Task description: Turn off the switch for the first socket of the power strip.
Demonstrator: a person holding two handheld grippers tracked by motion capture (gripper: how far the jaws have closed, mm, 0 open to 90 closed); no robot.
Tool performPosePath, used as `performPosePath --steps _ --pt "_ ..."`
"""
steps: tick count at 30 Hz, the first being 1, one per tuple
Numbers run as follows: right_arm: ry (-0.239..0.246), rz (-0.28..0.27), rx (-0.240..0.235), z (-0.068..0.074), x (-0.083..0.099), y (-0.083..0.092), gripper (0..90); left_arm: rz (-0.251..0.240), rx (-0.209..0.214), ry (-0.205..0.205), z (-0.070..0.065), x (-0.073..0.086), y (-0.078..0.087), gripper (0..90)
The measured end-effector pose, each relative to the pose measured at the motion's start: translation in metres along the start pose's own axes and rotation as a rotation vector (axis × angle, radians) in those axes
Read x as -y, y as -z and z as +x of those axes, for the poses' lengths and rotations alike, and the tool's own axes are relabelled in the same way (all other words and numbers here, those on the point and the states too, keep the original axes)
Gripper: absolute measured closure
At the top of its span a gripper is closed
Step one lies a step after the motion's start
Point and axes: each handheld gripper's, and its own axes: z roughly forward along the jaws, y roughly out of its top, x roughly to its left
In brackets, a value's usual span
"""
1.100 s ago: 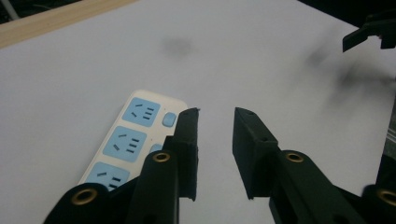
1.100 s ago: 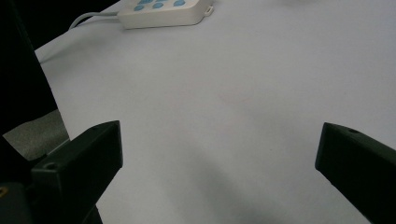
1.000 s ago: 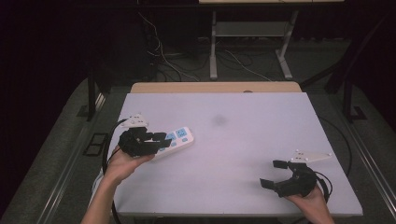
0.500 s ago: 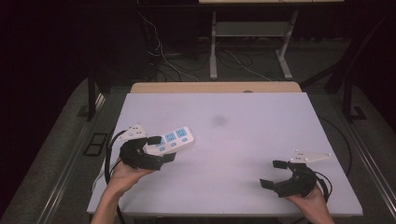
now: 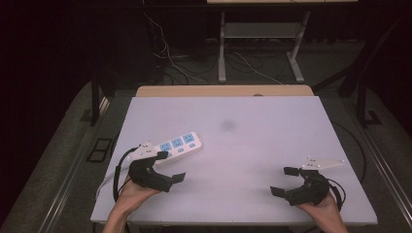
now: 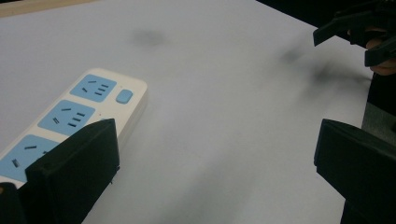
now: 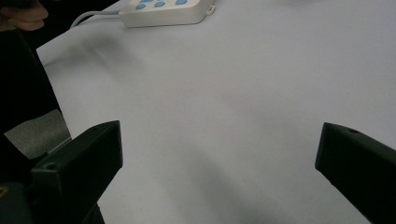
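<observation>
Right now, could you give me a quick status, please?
Left gripper open, empty, beside the power strip. Right gripper open, empty, near table edge. Nothing between them.

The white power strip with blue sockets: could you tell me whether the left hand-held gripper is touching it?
Cannot tell. In the left gripper view one open black jaw overlaps the white power strip with blue sockets, hiding any gap; the high view shows the left hand-held gripper right beside its end.

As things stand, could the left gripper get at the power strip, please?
Probably yes: the left gripper is open right beside the power strip, with bare table around it and nothing in the way.
</observation>
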Motion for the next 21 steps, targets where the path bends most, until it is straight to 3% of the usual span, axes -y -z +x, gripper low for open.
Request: performPosePath --steps 21 --pt "0.003 0.011 -0.005 0.001 0.001 0.000 0.4 0.007 0.004 0.031 -0.001 0.033 -0.017 0.0"
